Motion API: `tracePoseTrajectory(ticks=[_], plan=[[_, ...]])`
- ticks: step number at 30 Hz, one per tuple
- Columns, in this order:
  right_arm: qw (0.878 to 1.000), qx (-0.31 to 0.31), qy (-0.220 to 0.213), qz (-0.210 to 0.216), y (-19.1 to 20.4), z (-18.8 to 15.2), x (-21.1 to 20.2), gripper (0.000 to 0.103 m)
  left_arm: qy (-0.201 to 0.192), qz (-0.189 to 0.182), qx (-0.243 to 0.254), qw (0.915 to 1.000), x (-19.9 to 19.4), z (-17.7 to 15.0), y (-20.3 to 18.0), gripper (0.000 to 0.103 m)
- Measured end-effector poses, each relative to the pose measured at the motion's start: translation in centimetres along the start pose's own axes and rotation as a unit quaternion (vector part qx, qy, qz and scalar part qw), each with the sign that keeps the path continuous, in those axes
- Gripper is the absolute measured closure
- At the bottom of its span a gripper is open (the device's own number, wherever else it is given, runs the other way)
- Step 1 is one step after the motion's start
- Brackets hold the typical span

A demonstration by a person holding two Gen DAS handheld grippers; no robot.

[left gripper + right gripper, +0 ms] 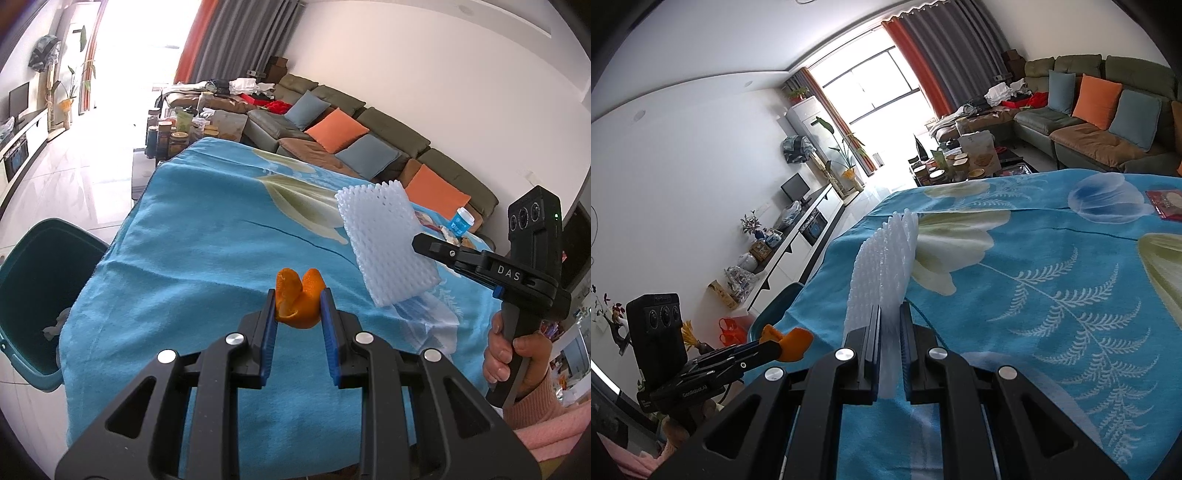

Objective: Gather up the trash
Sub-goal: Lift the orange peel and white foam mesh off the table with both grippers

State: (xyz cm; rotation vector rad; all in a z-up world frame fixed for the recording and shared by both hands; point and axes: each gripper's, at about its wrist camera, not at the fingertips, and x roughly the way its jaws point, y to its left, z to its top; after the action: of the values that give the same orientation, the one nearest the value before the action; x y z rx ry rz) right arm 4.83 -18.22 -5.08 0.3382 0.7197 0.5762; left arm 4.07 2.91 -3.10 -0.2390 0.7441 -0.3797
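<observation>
My left gripper (pixel 297 301) is shut on a curled piece of orange peel (pixel 298 301), held above the blue flowered tablecloth (pixel 192 236). In the right wrist view the same peel (pixel 792 343) shows in the left gripper (pixel 779 345) at the lower left. My right gripper (pixel 891 314) is shut on a white foam fruit net (pixel 882 266), which stands up edge-on between the pads. From the left wrist view that foam net (pixel 384 243) hangs flat in the right gripper (pixel 421 243), which a hand (pixel 513 354) holds at the right. A dark teal bin (pixel 37 288) stands left of the table, with crumpled scraps inside.
A small blue-labelled cup (pixel 461 223) and wrappers lie at the table's far right. A red packet (pixel 1167 203) lies on the cloth. Beyond the table are jars on a low table (pixel 173 136) and a sofa with cushions (pixel 343 129).
</observation>
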Motion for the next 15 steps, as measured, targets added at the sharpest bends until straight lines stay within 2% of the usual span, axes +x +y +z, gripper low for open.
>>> tracePoseTrajectory(ticks=[15], plan=[[1.000,-0.006,0.005,0.012,0.90,0.08,0.89,0.095,-0.005,0.009,-0.006,0.9999,-0.67,-0.11,0.44,0.080]])
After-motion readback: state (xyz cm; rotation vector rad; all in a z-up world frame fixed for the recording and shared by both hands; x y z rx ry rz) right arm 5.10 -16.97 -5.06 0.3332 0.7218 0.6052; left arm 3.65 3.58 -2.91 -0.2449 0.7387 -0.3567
